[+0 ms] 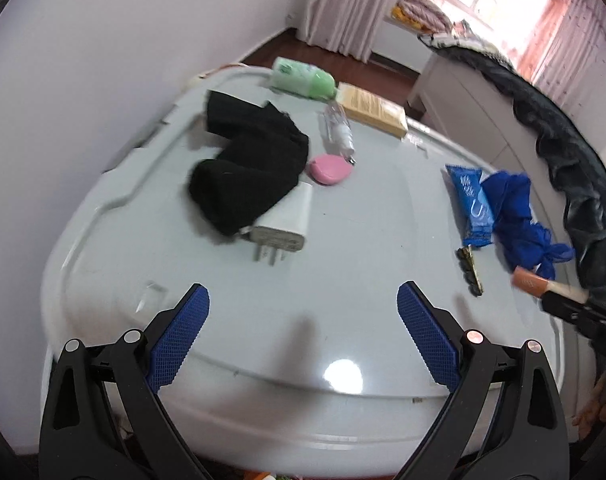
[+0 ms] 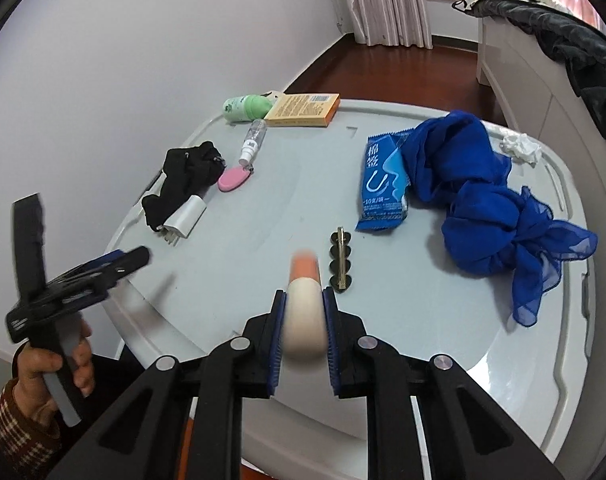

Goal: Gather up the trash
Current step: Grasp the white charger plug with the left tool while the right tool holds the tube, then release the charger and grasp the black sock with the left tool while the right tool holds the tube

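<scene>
1 cream tube w/ orange cap, clamped in right hand-held gripper above grey surface. Left hand-held gripper wide open, empty. 1 blue scarf, 1 charger. Bedroom, white wall.

Pale grey lid, royal blue scarf, blue packet printed in white, black sock, pink oval tag, green bottle, yellow-orange box, cream tube capped in orange, red-and-cream checked sleeve.
</scene>
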